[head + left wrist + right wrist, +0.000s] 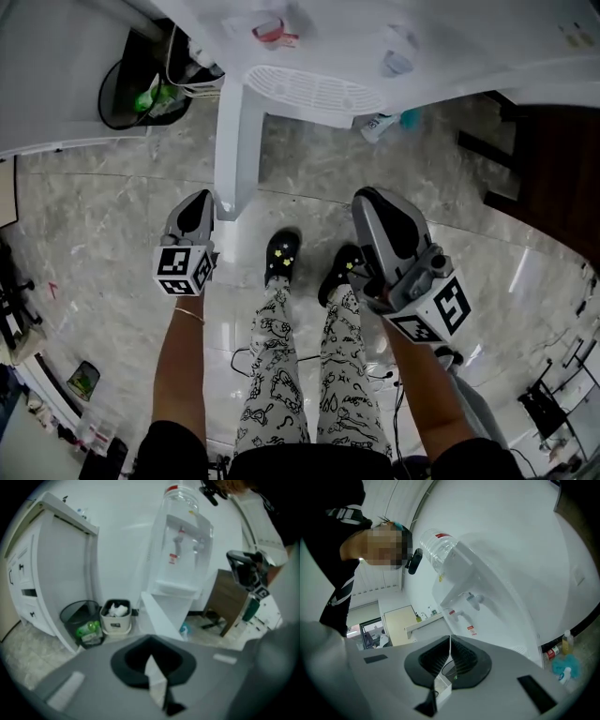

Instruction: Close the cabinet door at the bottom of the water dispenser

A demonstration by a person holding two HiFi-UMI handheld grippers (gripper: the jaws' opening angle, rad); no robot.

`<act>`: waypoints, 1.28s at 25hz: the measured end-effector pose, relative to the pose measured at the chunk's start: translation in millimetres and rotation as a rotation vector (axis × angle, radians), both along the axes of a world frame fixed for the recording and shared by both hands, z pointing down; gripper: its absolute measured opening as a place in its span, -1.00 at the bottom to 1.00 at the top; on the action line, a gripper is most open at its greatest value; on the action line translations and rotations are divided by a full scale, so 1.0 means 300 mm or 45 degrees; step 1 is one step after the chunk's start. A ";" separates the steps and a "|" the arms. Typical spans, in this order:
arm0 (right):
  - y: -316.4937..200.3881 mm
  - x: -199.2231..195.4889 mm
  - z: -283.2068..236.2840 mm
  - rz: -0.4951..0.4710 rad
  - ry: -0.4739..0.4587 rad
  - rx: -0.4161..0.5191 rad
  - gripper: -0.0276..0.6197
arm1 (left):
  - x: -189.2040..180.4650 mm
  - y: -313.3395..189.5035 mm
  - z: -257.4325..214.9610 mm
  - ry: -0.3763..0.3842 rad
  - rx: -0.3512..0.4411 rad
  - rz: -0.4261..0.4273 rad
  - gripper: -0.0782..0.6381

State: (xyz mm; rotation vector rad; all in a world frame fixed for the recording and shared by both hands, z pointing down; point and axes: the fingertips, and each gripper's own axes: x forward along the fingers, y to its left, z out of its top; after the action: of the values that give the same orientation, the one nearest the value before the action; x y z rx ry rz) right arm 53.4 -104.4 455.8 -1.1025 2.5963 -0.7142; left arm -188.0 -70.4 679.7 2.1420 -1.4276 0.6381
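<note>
The white water dispenser (pixel 309 56) stands against the wall ahead of me. Its bottom cabinet door (pixel 236 141) stands open, swung out toward me edge-on. In the left gripper view the door (pixel 161 618) juts out below the taps and drip tray of the dispenser (pixel 180 555). My left gripper (pixel 199 202) is shut and empty, its tip just left of the door's outer edge; whether it touches the door is unclear. My right gripper (pixel 373 199) is shut and empty too, off to the right of the door. The right gripper view is tilted up at the dispenser's bottle (pixel 438 545).
A black mesh bin (pixel 79 620) and a small white bin (pixel 116 616) stand left of the dispenser, beside a white cabinet (pixel 47 564). A dark wooden table (pixel 553 159) is on the right. Bottles (pixel 380 124) lie by the dispenser's foot. My shoes (pixel 281 255) are on the marble floor.
</note>
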 end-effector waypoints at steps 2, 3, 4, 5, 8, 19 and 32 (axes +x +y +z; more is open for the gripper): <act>-0.006 0.011 0.006 0.006 -0.002 -0.003 -0.86 | 0.014 -0.019 0.006 0.021 0.013 -0.009 -0.79; -0.005 0.017 0.010 0.009 -0.003 -0.007 -0.86 | 0.032 -0.022 0.005 0.032 0.017 0.003 -0.80; -0.003 0.023 0.015 0.011 -0.002 -0.010 -0.86 | 0.059 -0.023 0.002 0.043 0.021 0.031 -0.80; -0.003 0.029 0.021 0.014 0.002 -0.012 -0.86 | 0.093 -0.028 -0.002 0.056 0.028 0.068 -0.80; -0.009 0.059 0.038 0.035 0.001 -0.026 -0.86 | 0.216 -0.047 -0.010 0.120 0.049 0.154 -0.80; 0.022 0.275 -0.008 0.158 0.001 0.001 -0.86 | 0.651 -0.196 -0.008 0.245 0.121 0.318 -0.79; -0.032 0.482 0.046 0.183 0.062 0.036 -0.86 | 0.871 -0.436 -0.010 0.199 0.160 0.283 -0.79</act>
State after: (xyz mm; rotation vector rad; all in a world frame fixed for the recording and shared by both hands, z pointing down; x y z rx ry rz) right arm 198.0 -113.9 469.7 -1.2971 2.5267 -0.6239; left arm 73.3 -201.3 676.7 2.4143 -1.1858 0.4573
